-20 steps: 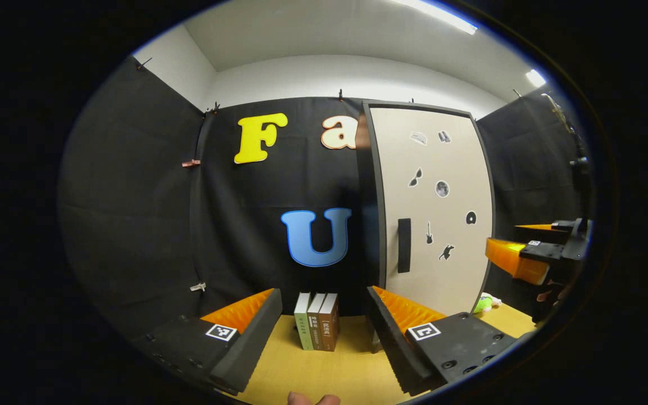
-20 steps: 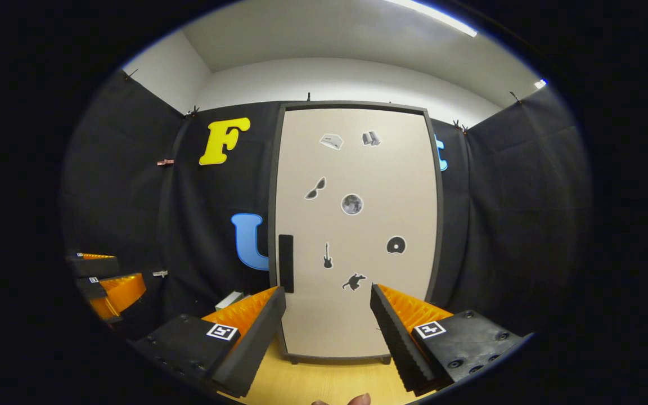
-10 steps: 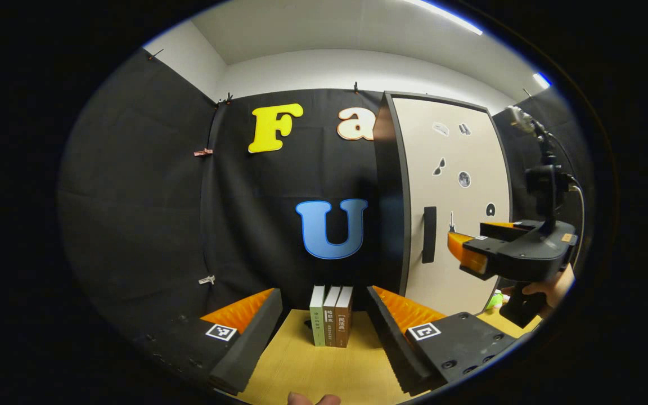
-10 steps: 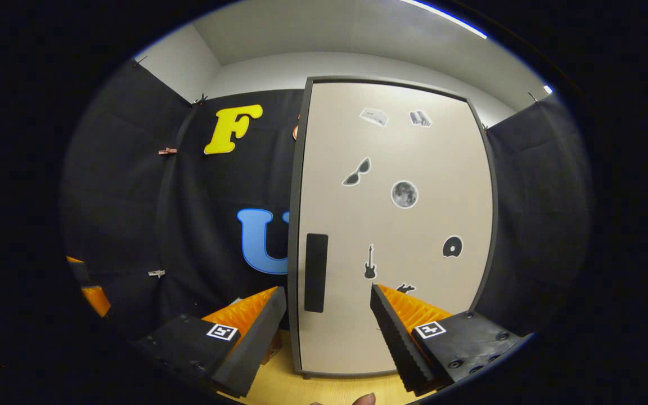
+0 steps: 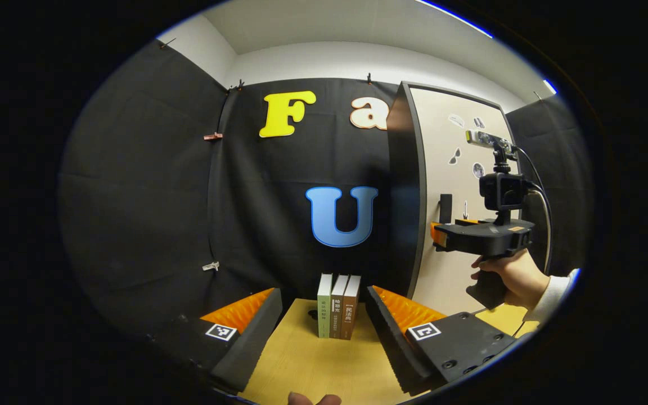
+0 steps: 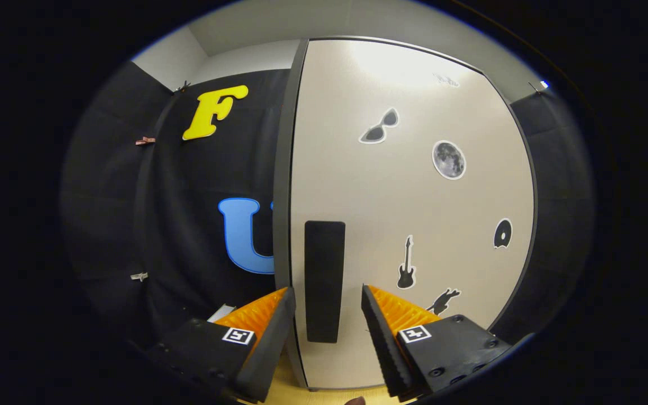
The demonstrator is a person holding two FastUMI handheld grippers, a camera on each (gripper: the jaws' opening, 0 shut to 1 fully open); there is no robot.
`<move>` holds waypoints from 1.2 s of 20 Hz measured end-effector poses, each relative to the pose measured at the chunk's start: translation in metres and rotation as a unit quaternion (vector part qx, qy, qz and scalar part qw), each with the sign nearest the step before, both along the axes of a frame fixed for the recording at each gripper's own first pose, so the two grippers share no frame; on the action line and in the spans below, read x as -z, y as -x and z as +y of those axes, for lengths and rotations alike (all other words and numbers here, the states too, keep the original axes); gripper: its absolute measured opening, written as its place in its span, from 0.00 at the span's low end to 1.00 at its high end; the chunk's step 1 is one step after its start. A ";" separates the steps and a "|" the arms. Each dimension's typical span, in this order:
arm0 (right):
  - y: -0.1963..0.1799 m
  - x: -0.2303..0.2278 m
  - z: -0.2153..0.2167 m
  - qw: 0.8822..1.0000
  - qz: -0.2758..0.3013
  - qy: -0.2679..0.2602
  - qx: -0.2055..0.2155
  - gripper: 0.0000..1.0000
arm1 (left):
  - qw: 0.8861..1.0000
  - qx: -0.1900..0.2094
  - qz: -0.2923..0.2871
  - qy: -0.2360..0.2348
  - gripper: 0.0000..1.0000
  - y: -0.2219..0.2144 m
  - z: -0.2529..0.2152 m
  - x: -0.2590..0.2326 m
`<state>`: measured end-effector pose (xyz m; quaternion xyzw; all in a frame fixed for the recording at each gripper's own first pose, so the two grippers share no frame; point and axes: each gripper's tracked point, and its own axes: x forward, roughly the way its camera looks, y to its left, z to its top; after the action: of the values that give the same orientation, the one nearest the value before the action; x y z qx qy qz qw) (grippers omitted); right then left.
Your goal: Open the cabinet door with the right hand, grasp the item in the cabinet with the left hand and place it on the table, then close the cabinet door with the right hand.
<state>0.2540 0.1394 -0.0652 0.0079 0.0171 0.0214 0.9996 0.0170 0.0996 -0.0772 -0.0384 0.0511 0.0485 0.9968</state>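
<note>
A: In front of the tall beige cabinet door [image 6: 414,225], the right gripper [image 6: 327,306] has its jaws spread apart, one finger either side of the flat black vertical handle [image 6: 324,280]. Nothing is pinched yet; the handle sits in the gap, and whether either finger touches it I can't tell.

B: And the other one?

A: The left gripper [image 5: 324,306] hangs apart too, holding nothing, over the yellowish wooden table [image 5: 313,365]. Just beyond its tips stand three upright books [image 5: 338,305], green, brown and rust spines, touching one another. From there you also see the hand [image 5: 512,275] holding the right gripper [image 5: 439,233] at the door [image 5: 459,270].

B: The item to fetch?

A: Hidden. The door looks closed, so it's presumably inside the cabinet, unseen.

B: What might go wrong?

A: The handle is slim and looks smooth, so a shallow pinch could slip off during the pull. The handle sits on the edge nearest the books, so the door probably swings from there. The left gripper waits close to that side and might get clipped.
</note>
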 end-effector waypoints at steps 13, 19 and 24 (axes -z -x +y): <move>0.004 0.009 0.005 0.999 0.032 -0.009 -0.007 0.17 | 1.000 0.007 0.003 0.005 0.95 0.004 0.002 0.003; 0.053 0.006 -0.006 0.998 0.040 -0.021 -0.037 0.17 | 1.000 0.003 -0.003 0.004 0.95 0.021 -0.009 0.000; 0.099 0.002 -0.023 0.997 0.049 -0.030 -0.051 0.17 | 1.000 -0.005 -0.007 0.003 0.95 0.037 -0.019 -0.006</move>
<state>0.1551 0.1166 -0.0671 0.0381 0.0659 0.0725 0.9945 -0.0199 0.0805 -0.0714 -0.0419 0.0441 0.0528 0.9968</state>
